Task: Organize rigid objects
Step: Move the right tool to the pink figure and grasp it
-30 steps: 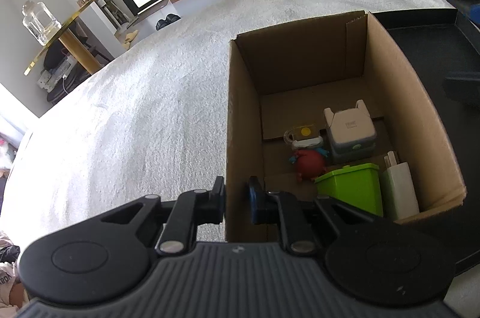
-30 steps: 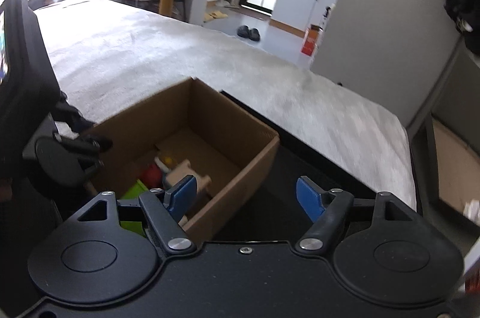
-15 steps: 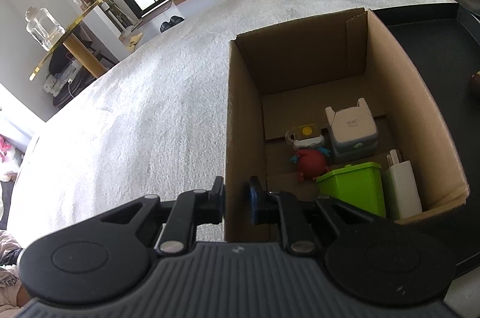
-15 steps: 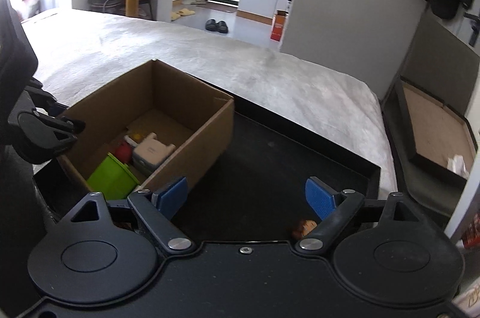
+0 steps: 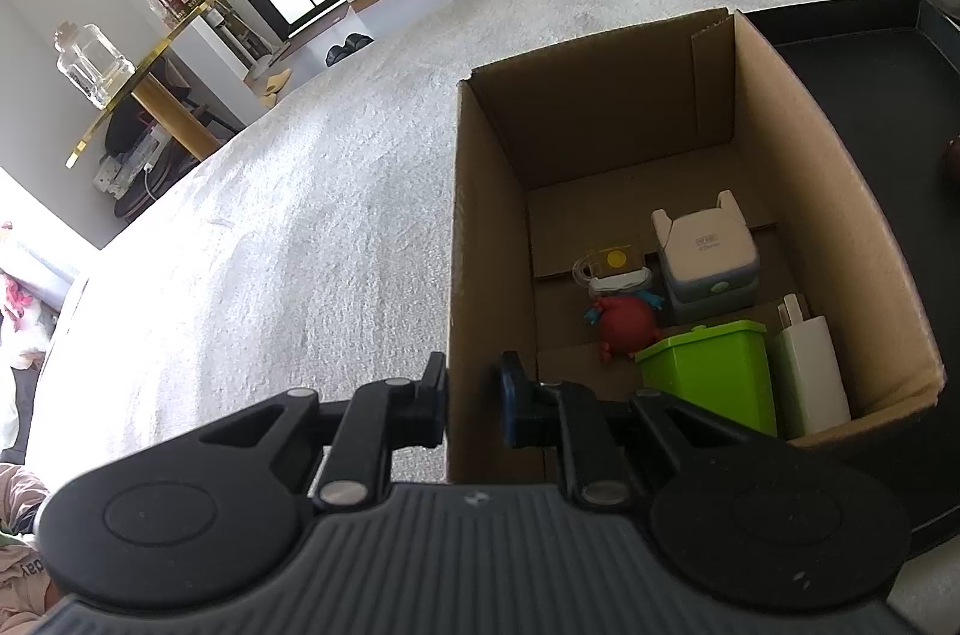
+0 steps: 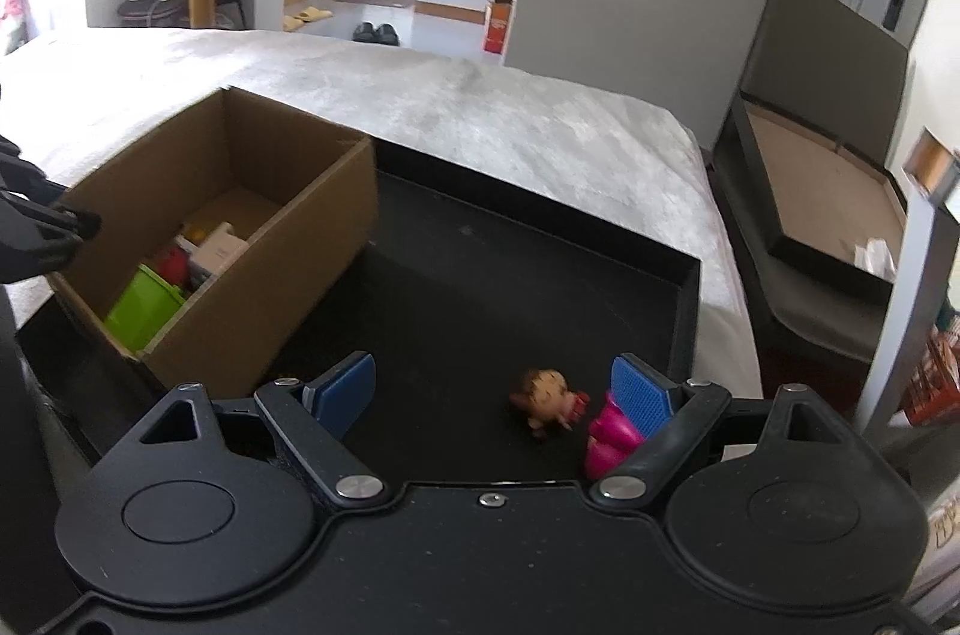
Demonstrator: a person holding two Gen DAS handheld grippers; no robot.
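A brown cardboard box (image 5: 486,227) stands on a black tray. My left gripper (image 5: 474,398) is shut on the box's near left wall, one finger outside and one inside. In the box lie a green bin (image 5: 708,377), a white charger (image 5: 807,371), a red toy (image 5: 627,323), a white cube device (image 5: 708,257) and a small clear cup (image 5: 612,263). My right gripper (image 6: 498,389) stands open low over the tray (image 6: 687,311), right of the box (image 6: 288,287). A small doll (image 6: 549,398) with brown hair and a pink body lies between its fingers, close to the right one, untouched.
The tray rests on a bed with a pale grey blanket (image 6: 480,113). My left gripper's fingers (image 6: 54,230) show at the box's left corner in the right wrist view. A dark open case (image 6: 840,227) sits beyond the bed's right edge. A gold side table (image 5: 138,89) stands far left.
My right gripper swung right from above the box to over the tray, its jaws spread wider, and the doll came into view between them. The left gripper kept its hold on the box wall.
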